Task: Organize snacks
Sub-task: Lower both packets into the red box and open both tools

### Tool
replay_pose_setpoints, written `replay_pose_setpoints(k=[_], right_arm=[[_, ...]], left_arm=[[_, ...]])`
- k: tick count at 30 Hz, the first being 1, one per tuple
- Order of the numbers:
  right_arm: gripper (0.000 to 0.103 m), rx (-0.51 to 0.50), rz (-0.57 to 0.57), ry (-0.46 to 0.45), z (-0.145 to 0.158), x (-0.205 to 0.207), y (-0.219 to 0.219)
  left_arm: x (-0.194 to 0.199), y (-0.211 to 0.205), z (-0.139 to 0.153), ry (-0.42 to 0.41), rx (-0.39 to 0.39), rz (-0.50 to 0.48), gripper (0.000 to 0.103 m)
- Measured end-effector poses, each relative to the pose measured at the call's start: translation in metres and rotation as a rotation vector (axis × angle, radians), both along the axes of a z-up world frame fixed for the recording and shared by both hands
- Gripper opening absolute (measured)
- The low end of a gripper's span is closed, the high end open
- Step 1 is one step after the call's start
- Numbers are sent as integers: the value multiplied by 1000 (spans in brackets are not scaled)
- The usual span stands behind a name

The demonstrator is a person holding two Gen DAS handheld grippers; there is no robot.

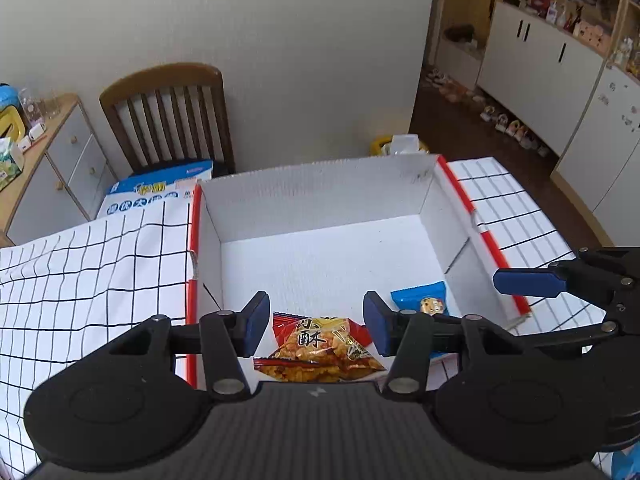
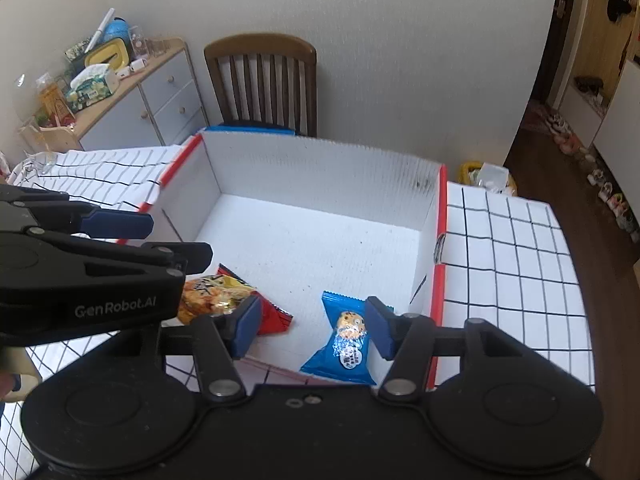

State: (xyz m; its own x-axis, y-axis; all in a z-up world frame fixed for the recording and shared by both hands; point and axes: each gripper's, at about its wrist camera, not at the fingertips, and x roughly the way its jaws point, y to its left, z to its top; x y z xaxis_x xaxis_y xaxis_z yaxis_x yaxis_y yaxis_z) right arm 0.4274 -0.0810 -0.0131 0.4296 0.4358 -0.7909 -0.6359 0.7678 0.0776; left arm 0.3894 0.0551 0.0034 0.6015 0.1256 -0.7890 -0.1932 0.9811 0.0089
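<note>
Both tools, left (image 1: 316,322) and right (image 2: 314,326), are spread, empty. The light, crinkly, probably slippery cookie packet (image 2: 346,340) is best pinched mid-body, orange packet (image 1: 320,350) at nine o'clock.

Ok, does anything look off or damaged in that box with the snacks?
Nothing spilled. The red snack packet and blue cookie packet lie loose and askew in the white box. Its far wall shows a dark scuff near the right corner.

Left tool (image 1: 316,326) and right tool (image 2: 312,328) both angled steeply downward, side by side and near each other, jaws parted on each with blue pads (image 1: 256,324) gripping nothing, pads clear of contact.
</note>
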Motion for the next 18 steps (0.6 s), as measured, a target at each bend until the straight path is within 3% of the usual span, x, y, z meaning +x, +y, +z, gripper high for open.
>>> replay_pose_setpoints(k=[12,18], right_arm=[[66,39,15,-91,43,-52,-12],[75,67,7,-124,62,-78,-22]], left_arm=[[-60,-7,44,-101,6,-26,61],[-93,-9,60,-144,-22,-39,61]])
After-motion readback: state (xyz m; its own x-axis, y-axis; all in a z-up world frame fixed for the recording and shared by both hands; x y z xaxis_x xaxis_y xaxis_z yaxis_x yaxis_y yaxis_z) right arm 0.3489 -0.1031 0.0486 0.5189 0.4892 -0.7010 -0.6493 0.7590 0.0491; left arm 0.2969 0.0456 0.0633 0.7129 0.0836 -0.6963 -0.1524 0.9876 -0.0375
